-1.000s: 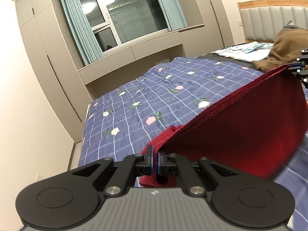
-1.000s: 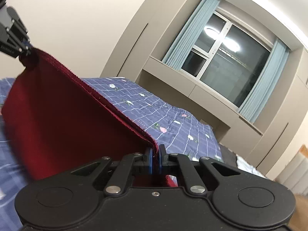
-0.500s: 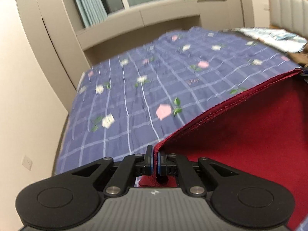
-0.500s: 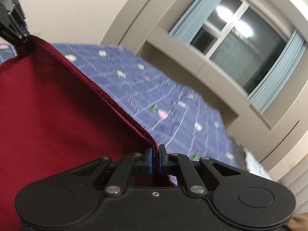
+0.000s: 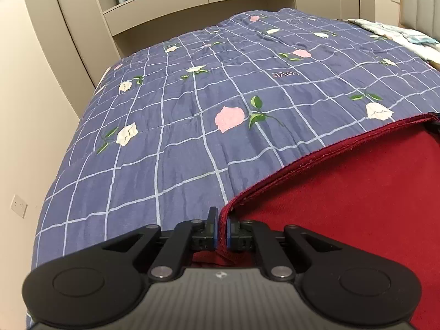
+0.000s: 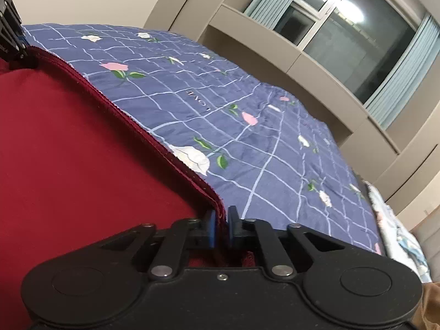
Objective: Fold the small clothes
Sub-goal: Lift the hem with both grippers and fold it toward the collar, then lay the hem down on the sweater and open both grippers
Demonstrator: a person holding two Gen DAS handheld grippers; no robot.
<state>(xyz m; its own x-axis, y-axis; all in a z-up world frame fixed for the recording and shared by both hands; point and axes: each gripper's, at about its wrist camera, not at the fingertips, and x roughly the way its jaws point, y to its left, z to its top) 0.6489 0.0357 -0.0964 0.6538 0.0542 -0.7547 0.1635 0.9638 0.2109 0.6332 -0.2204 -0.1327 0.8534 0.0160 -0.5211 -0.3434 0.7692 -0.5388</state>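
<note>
Red cloth (image 5: pixel 357 206) stretched between two claws, low over the bed (image 5: pixel 192 137). Left claw (image 5: pixel 222 229) pressed together on one corner of the hemmed edge; right claw (image 6: pixel 220 227) likewise pinching the opposite corner, a thin strip of hem showing between the blue pads (image 6: pixel 211 228). From the right view, the left claw seen far off at the top-left (image 6: pixel 11 35), gripping its end of the same hem. From the left view, only a dark sliver of the right claw at the frame's edge.

Hem (image 6: pixel 123 115) running taut and nearly straight from one claw to the other, most likely to keep the edge flat and square while laying it down. Rest of the cloth spreading back below the hem toward the cameras; whether it lies on the quilt or hangs cannot be told. Hem appearing doubled, two layers stacked, so perhaps one fold already in. Corner grips chosen, by the look of it, so that the whole edge travels together without sagging in the middle.

Light clothes (image 5: pixel 396 31) piled well apart at the bed's far end. Window (image 6: pixel 343 27) and curtains (image 6: pixel 404 66) beyond the bed.

Likely next need: lowering both corners evenly, keeping tension equal, releasing only once the hem sits flat.
</note>
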